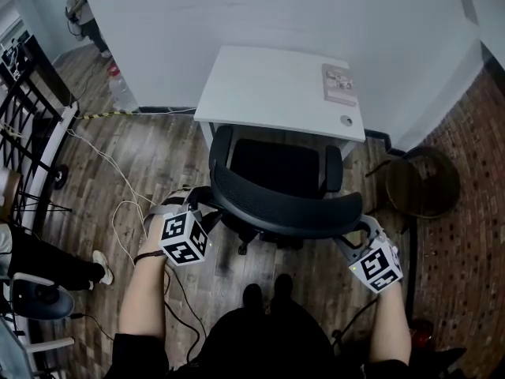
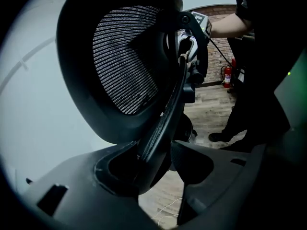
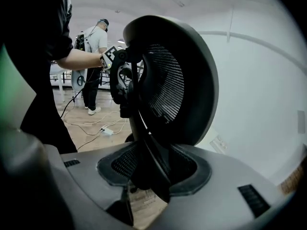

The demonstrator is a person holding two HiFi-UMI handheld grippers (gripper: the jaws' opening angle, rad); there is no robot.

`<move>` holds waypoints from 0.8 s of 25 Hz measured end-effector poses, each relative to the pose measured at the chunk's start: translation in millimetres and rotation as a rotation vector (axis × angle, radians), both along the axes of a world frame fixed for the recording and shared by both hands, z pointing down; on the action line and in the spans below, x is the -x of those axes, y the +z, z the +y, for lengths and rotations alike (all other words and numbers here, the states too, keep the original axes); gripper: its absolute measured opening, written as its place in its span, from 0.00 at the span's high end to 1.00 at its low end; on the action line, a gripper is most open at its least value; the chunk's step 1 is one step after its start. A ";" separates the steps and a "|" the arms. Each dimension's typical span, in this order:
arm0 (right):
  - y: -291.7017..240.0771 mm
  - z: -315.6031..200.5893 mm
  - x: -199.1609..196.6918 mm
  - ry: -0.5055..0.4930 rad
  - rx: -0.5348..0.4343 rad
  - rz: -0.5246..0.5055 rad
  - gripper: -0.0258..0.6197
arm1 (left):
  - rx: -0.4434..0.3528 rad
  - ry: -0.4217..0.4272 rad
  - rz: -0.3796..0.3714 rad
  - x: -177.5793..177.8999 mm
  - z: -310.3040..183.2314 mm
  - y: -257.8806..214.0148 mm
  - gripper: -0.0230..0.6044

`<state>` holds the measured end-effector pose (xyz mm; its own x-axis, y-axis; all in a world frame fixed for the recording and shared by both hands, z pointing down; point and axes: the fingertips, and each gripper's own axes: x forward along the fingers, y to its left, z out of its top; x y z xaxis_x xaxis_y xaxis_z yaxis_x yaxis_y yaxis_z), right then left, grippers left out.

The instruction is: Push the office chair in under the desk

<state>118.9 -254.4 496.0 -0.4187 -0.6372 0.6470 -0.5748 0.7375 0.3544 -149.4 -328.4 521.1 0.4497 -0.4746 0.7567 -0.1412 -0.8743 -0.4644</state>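
Head view, looking steeply down. Nearest, at 6 o'clock, the wearer's two forearms reach forward over a wood floor [image 1: 95,172].

The left gripper [image 1: 200,207] meets the 8 o'clock end of the curved black backrest [image 1: 284,213] of the chair [image 1: 276,164]. The right gripper [image 1: 354,234] meets the 4 o'clock end.

In the left gripper view, the jaws stand wide apart with the backrest's thin edge rising between them. It lies against one jaw, and floor shows in the gap beside the other, so nothing is clamped. In the right gripper view, the jaws are also parted. The backrest edge stands between them, with the pads close on either side and not squeezing it.

The chair sits at the centre, facing 12 o'clock. Its seat front is tucked just under the near edge of the white tabletop [image 1: 268,85], while the backrest and armrests are out on the floor.

White cables [image 1: 118,208] trail at 9 o'clock. Farthest, at 11 o'clock, a person [image 1: 81,6] stands by the wall.
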 end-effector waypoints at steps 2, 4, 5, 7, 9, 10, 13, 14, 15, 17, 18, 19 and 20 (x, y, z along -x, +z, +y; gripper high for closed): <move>-0.6 -6.6 -4.2 -0.006 -0.011 0.000 0.68 | 0.002 -0.006 0.004 -3.8 -3.6 -0.8 0.63; -2.0 -13.9 -5.9 -0.009 -0.020 -0.002 0.71 | 0.003 -0.011 0.011 -5.3 -8.9 -1.9 0.63; -1.9 -17.2 -6.4 -0.012 -0.016 -0.003 0.71 | 0.004 -0.014 0.014 -5.6 -11.4 -1.7 0.63; -0.6 -23.6 -5.5 -0.025 0.005 0.010 0.72 | 0.005 -0.025 0.009 -4.6 -17.3 0.1 0.63; -0.7 -33.0 -2.6 -0.039 0.009 0.038 0.74 | -0.002 -0.041 -0.002 -2.2 -27.7 1.1 0.62; -1.0 -38.3 -1.0 -0.041 0.002 0.045 0.74 | -0.007 -0.048 -0.007 -1.0 -33.8 1.1 0.62; -1.5 -53.6 1.6 -0.022 -0.028 0.027 0.74 | -0.017 -0.063 -0.014 2.0 -50.8 1.2 0.62; -1.6 -59.0 1.9 -0.016 -0.036 0.018 0.74 | -0.021 -0.068 -0.015 2.5 -56.8 1.4 0.62; -1.9 -63.8 3.0 -0.014 -0.040 0.006 0.74 | -0.028 -0.076 -0.018 3.5 -63.4 1.8 0.62; -2.4 -70.5 11.3 -0.033 -0.034 -0.025 0.73 | -0.053 -0.099 -0.041 10.2 -77.5 3.6 0.61; -2.3 -72.2 17.8 -0.048 -0.028 -0.038 0.73 | -0.071 -0.111 -0.060 15.2 -84.2 4.9 0.60; -1.9 -73.1 24.2 -0.061 -0.021 -0.048 0.73 | -0.091 -0.123 -0.078 20.1 -89.9 5.9 0.60; -1.4 -73.5 29.3 -0.070 -0.014 -0.057 0.73 | -0.107 -0.133 -0.094 23.9 -94.1 6.8 0.60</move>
<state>89.6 -328.0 494.6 -0.4982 -0.6142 0.6120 -0.5415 0.7717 0.3336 -173.3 -422.5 527.9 0.3069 -0.6052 0.7345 -0.2038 -0.7957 -0.5704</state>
